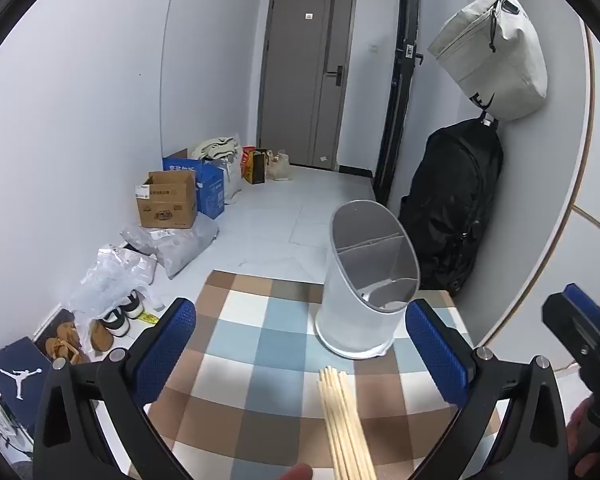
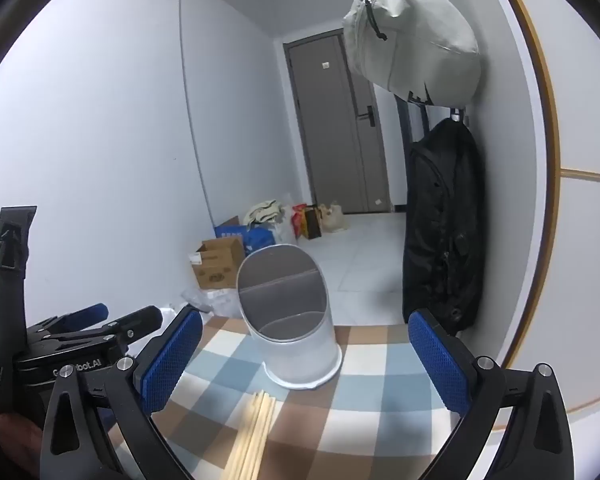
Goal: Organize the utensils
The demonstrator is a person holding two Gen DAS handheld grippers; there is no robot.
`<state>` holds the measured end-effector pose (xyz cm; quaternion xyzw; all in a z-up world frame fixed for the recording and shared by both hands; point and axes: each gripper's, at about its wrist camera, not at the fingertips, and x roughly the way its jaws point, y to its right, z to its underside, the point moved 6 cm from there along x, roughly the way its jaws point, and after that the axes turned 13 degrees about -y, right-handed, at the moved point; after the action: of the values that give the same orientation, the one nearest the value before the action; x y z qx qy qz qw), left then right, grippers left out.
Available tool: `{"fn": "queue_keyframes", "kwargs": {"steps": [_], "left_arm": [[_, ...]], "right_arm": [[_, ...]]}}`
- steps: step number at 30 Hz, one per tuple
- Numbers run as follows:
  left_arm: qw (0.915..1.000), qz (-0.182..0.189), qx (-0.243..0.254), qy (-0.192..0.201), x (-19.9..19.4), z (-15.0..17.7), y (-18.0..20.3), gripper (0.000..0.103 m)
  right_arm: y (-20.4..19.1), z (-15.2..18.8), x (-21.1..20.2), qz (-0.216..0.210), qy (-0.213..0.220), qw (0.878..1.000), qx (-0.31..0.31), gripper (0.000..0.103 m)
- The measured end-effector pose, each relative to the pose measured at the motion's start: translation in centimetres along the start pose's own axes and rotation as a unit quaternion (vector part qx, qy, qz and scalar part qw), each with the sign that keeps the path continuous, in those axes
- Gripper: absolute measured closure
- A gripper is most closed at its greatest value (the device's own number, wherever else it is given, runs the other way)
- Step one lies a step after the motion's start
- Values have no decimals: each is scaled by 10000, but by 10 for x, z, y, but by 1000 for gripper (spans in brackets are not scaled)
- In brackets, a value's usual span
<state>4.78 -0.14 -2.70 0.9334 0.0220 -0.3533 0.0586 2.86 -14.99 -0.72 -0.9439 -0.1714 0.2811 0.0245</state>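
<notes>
- Right now the chopsticks (image 1: 346,424) are lying in a loose bundle on the checked cloth (image 1: 256,344), tips pointing toward the holder (image 1: 366,280), which is standing just beyond them, near the table's far edge.
- The holder is sitting upright, apart from the bundle, its slanted mouth facing the cameras; a divider is splitting the inside, and both compartments are looking empty.
- The left gripper (image 1: 300,356) is hovering over the cloth with its blue pads spread wide, gripping nothing; the bundle is lying below the gap, nearer the right pad.
- The right gripper (image 2: 306,360) is hanging alongside, jaws likewise spread wide and empty, with the holder framed between its pads.
- A fingertip (image 1: 296,472) is showing at the bottom edge of the left view.
- By my reading the sorting is only starting: nothing is in the holder yet.
- The next move is probably calling for one gripper to drop over the bundle, close across the sticks, lift them, tip them upright, and lower them into a compartment without knocking the light holder.
</notes>
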Motion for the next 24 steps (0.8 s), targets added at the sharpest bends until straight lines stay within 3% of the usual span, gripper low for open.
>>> {"fn": "queue_keyframes", "kwargs": {"steps": [4,14,24], "left_arm": [[9997,91,-120,-188,9,0,-9,1],[9997,56,105,-194,9,-1,-4,1],[9998,63,-6,-200,9,4,-7,1]], "right_arm": [[3,0,-4,-33,73,10000,-31,0],[0,0,0,21,46,9999,-92,0],[-3,2,2,35,-9,9999,-138,0]]}}
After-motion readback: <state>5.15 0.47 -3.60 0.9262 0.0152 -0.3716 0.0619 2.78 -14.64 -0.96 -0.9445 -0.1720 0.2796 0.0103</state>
